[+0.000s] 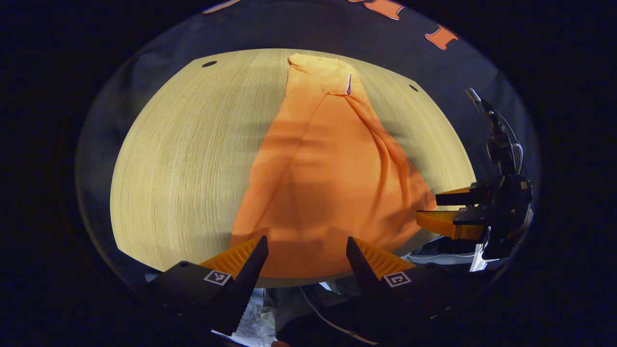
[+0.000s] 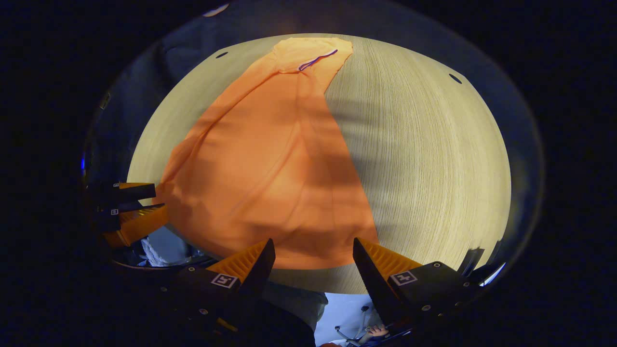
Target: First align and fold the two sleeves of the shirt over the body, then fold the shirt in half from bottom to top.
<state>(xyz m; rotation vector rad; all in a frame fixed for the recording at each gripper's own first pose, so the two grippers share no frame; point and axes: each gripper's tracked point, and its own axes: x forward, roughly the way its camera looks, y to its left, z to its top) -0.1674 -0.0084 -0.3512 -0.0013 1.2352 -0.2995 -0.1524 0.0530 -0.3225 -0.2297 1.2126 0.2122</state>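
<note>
While both grippers hover wide open, the orange shirt [image 1: 318, 193] lies on the wooden table [image 1: 183, 159], long axis toward 12 o'clock, hem nearest the left gripper [image 1: 306, 255] and right gripper [image 2: 313, 258].

The shirt [image 1: 328, 183] lies flat on the surface [image 1: 183, 159], running from the frame's bottom centre to its top centre in the left gripper view. The left gripper [image 1: 306, 253] sits bottom centre at the hem; the right gripper [image 1: 434, 208] sits at middle right, beside the shirt's edge.
</note>
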